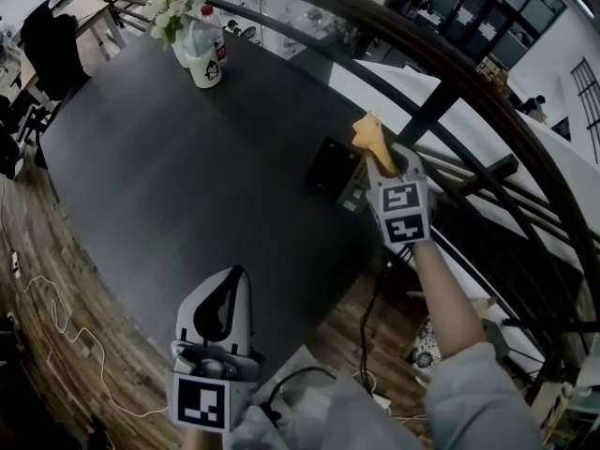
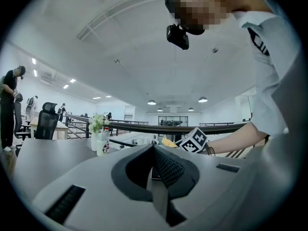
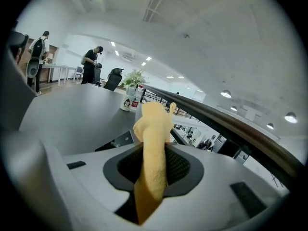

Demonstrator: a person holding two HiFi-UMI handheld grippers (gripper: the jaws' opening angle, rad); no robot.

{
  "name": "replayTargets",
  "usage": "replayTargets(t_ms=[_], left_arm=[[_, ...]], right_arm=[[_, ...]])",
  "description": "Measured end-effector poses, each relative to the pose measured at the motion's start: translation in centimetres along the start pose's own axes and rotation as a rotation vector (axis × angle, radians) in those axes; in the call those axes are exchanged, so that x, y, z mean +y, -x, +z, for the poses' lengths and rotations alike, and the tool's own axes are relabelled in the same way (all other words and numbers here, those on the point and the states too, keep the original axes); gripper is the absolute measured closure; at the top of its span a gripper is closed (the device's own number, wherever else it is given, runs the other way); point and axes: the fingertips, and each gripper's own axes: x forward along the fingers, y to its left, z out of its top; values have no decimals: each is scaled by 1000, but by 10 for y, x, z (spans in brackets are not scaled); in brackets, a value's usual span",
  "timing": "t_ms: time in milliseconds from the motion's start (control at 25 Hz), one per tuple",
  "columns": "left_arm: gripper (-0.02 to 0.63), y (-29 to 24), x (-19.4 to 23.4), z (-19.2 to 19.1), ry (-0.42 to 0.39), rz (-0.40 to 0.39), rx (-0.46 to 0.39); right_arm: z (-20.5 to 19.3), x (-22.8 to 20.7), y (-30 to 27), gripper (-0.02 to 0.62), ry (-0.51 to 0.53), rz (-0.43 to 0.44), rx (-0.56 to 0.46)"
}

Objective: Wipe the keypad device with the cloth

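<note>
Cloth, yellow, was pinched between the right gripper jaws, with its bunched end poking out past the tips. Keypad device lay on the dark table by the railing-side edge, just beside that gripper; contact unclear. Left gripper jaws were pressed together with nothing in them, at the table's near edge. At the far end, white vase held white flowers, with a red-capped bottle just beside it.

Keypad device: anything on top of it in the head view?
The keypad device shows a bare dark face. The right gripper, jaws shut on the yellow cloth, hangs over its right side in that view and covers it. Whether the cloth touches the device cannot be told.
</note>
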Motion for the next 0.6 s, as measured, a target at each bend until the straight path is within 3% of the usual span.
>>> replayTargets(t_ms=[600], left_arm=[[598, 3, 1, -2, 3, 23, 7]], right_arm=[[16, 31, -54, 492, 251, 173, 93]])
